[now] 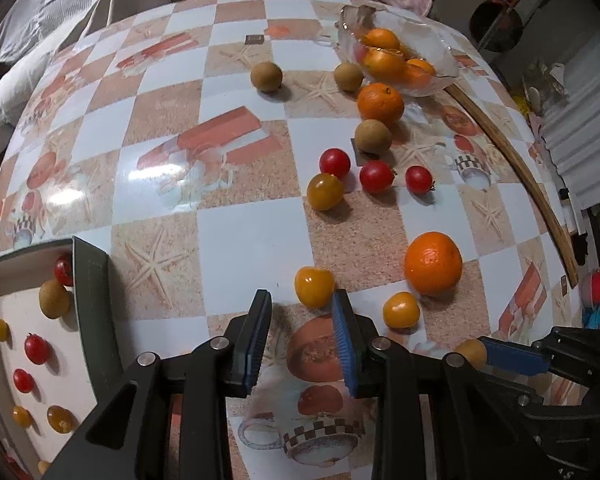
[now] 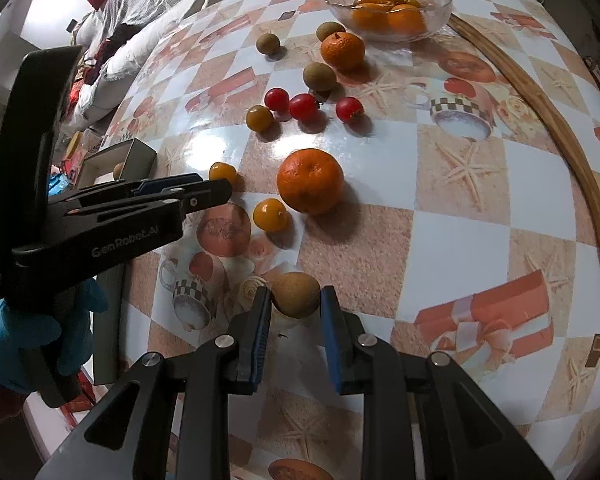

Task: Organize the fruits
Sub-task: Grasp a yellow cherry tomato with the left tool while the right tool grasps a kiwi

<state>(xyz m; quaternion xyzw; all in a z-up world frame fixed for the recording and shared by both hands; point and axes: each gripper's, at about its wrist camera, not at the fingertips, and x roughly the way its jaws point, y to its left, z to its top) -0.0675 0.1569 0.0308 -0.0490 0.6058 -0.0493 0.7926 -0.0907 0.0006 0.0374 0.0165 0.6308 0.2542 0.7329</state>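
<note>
My right gripper (image 2: 295, 294) is shut on a brown longan (image 2: 295, 294) just above the checkered tablecloth; the left wrist view shows it low at the right (image 1: 480, 354). My left gripper (image 1: 302, 316) stands open with only table between its pads, and a yellow tomato (image 1: 314, 286) lies just past its right fingertip. Beyond lie a second yellow tomato (image 1: 401, 310), an orange (image 1: 433, 264), three red tomatoes (image 1: 376, 176), more longans (image 1: 373, 136) and another orange (image 1: 381, 104). A glass bowl (image 1: 432, 76) at the back holds several oranges.
A dark-walled box (image 1: 96, 300) with a white floor at the left holds several small tomatoes and a longan. A curved wooden strip (image 2: 560, 140) runs along the table's right edge. A blue-gloved hand (image 2: 40, 340) holds the left gripper (image 2: 216, 188). Bedding lies behind the table.
</note>
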